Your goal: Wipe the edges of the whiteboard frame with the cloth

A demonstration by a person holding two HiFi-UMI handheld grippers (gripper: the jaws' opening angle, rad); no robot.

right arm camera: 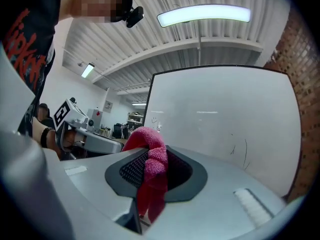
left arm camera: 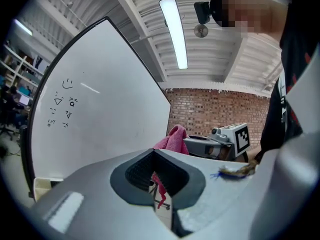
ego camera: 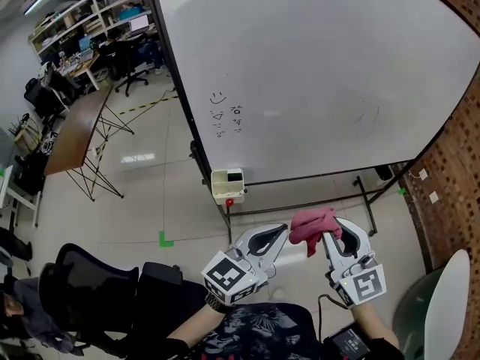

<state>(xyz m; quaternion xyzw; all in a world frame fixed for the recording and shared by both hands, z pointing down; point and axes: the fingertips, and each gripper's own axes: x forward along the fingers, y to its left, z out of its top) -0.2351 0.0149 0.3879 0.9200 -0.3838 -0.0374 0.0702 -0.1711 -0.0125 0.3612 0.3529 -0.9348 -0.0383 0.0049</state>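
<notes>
Below the whiteboard (ego camera: 315, 73), right hand-held gripper (ego camera: 328, 236) clamps pink cloth (ego camera: 310, 222); left hand-held gripper (ego camera: 282, 232) just beside, jaws together, empty.

Floor (ego camera: 150, 201): pale glossy tile w/ light glare. Standing on it: whiteboard stand (ego camera: 364, 202), black legs, centre; brown table (ego camera: 75, 126) on black trestle legs, left; black office chair (ego camera: 129, 72), far left, near shelving (ego camera: 90, 13); black chair (ego camera: 94, 287), bottom left; white chair (ego camera: 450, 298), bottom right. Stuck flat on floor: green tape corner (ego camera: 165, 239) btwn table & stand; yellow-black tape strip (ego camera: 146, 105).
</notes>
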